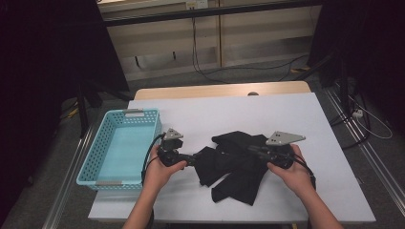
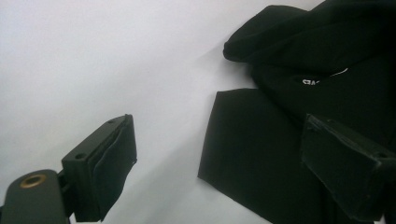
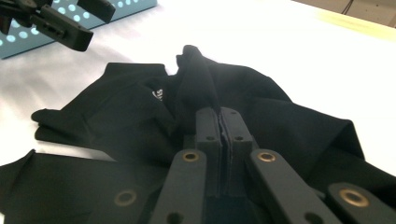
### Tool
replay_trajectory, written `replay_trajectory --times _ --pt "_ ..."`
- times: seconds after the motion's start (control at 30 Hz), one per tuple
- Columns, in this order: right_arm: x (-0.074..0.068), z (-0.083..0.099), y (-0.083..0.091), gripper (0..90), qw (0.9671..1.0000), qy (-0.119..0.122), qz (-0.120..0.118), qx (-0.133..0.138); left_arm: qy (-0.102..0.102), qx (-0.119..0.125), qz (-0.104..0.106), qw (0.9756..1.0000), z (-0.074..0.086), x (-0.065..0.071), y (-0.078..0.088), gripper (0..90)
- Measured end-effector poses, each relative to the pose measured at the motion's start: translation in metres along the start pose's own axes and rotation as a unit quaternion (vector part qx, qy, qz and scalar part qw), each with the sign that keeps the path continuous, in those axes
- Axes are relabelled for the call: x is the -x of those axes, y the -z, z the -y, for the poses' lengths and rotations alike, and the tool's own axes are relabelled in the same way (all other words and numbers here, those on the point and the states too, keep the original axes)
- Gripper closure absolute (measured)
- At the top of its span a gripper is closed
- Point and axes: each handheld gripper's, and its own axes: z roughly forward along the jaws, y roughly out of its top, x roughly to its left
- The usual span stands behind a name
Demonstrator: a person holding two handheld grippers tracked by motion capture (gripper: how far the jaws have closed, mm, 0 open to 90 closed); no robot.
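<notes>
Teal basket (image 1: pixel 106 151) empty at left of white bench (image 1: pixel 296 114). Left gripper (image 1: pixel 191 160) wide open, nothing held, jaws straddling left edge of black garment (image 1: pixel 236 164). Garment crumpled mid-bench. Right gripper (image 3: pixel 223 122) pinched tight on raised fold of garment.

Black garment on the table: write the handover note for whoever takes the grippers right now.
Right gripper: shut on a raised fold of the black garment, pinched between its pads near the middle of the cloth.
Left gripper: open, jaws standing wide at the garment's left edge, gripping nothing; a flat flap of cloth lies between them on the table.
Garment: crumpled on the white table, white print showing in the gripper views.
Turquoise basket: at the table's left, nothing seen inside.
Done: one grip taken.
Left: probably grip with the left gripper, then handle the garment, perhaps into the basket.
</notes>
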Motion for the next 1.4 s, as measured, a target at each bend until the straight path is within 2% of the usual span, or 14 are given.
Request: replay_trajectory --times 0.3,0.53,0.57,0.63,0.67,0.7,0.73,0.77,0.83,0.93,1.03,1.17,1.37,1.4 --pt "0.001 0.001 0.003 87.5 1.0000 0.001 0.006 -0.001 -0.002 0.000 0.001 1.0000 0.000 0.001 -0.004 11.1" --pt "-0.001 0.003 -0.002 87.4 0.9999 0.004 0.011 -0.009 -0.003 0.002 0.005 1.0000 -0.004 0.001 -0.012 11.2" --pt "-0.001 0.004 -0.003 87.3 0.9999 0.004 0.009 -0.009 -0.010 0.000 0.006 0.9999 -0.005 0.002 -0.014 11.4" --pt "-0.001 0.004 -0.004 87.2 0.9999 0.005 0.010 -0.010 -0.011 -0.002 0.008 0.9999 -0.006 0.002 -0.015 11.9" --pt "-0.002 0.004 -0.004 87.2 0.9999 0.004 0.009 -0.010 -0.024 -0.004 0.009 0.9997 -0.008 0.002 -0.018 12.7" --pt "-0.002 0.004 -0.004 87.2 0.9999 0.005 0.009 -0.011 -0.028 -0.006 0.010 0.9995 -0.008 0.002 -0.020 13.0" --pt "-0.002 0.005 -0.005 87.2 0.9999 0.006 0.009 -0.011 -0.032 -0.006 0.001 0.9995 -0.009 0.003 -0.022 13.1" --pt "-0.003 0.005 -0.005 87.1 0.9999 0.005 0.009 -0.011 -0.033 -0.006 0.010 0.9994 -0.009 0.003 -0.024 13.2" --pt "-0.003 0.005 -0.005 87.1 0.9999 0.006 0.009 -0.011 -0.032 -0.008 0.013 0.9994 -0.010 0.004 -0.028 13.3" --pt "-0.003 0.006 -0.006 87.1 0.9999 0.004 0.009 -0.012 -0.046 -0.004 0.016 0.9988 -0.013 0.005 -0.033 13.8" --pt "-0.003 0.006 -0.006 87.0 0.9999 0.002 0.008 -0.012 -0.045 0.000 0.019 0.9988 -0.015 0.007 -0.038 14.1" --pt "-0.004 0.006 -0.008 87.0 0.9999 0.004 0.008 -0.013 -0.056 0.001 0.027 0.9981 -0.020 0.010 -0.049 15.4" --pt "-0.004 0.006 -0.010 86.9 0.9999 0.004 0.007 -0.014 -0.077 0.007 0.032 0.9965 -0.028 0.013 -0.062 24.1" --pt "-0.004 0.006 -0.010 86.9 0.9999 0.004 0.006 -0.014 -0.077 0.005 0.038 0.9963 -0.030 0.014 -0.064 25.6"
